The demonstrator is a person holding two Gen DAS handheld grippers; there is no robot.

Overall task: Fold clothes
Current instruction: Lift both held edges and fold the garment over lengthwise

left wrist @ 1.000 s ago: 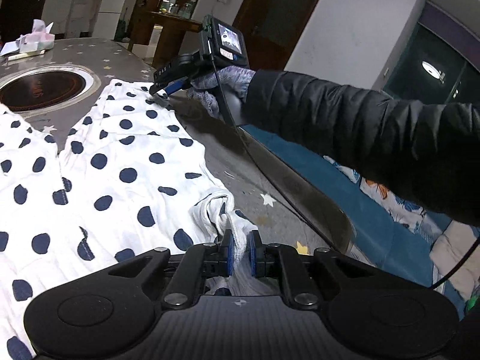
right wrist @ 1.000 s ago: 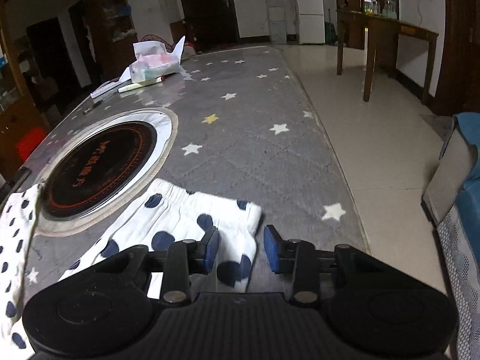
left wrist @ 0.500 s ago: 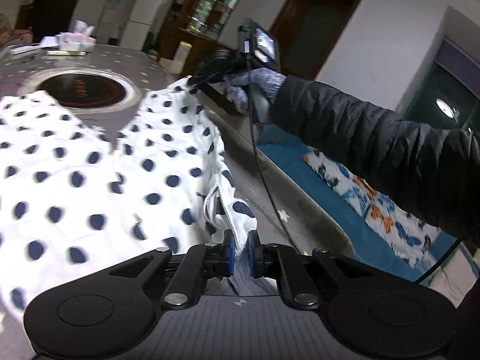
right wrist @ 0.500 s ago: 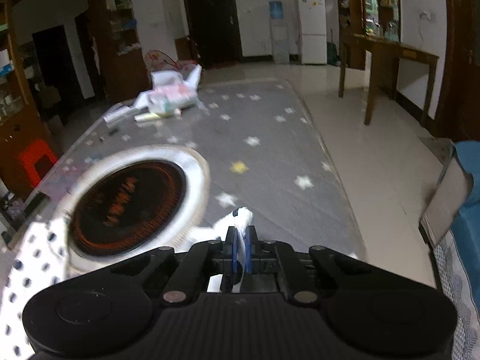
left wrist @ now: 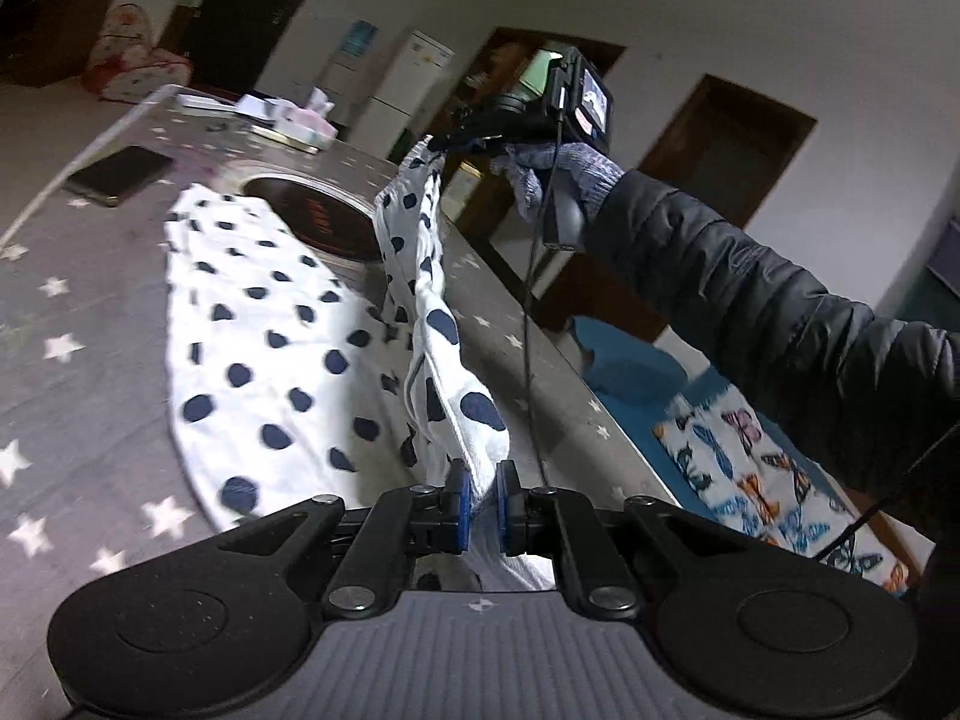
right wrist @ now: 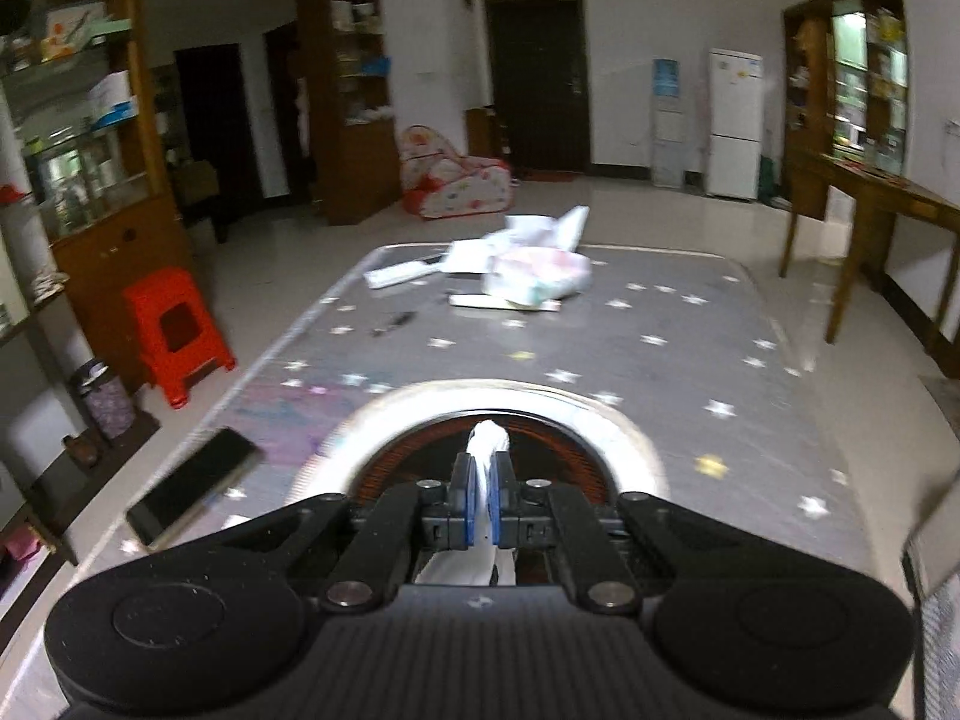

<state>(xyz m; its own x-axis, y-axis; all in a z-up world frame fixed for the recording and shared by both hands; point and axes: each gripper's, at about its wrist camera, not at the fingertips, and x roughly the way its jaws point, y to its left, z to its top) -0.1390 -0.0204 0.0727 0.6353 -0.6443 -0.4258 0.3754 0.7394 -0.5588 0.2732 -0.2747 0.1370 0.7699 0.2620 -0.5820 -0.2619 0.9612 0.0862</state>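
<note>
Left hand-held gripper (left wrist: 479, 495) and right hand-held gripper (right wrist: 479, 495): each clamped on polka-dot garment (left wrist: 270, 360) edge, raised above the surface (left wrist: 78, 324).

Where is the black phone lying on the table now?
In the right wrist view, the black phone lies at the table's left edge, left of the round dark hotplate and below the red stool.
</note>
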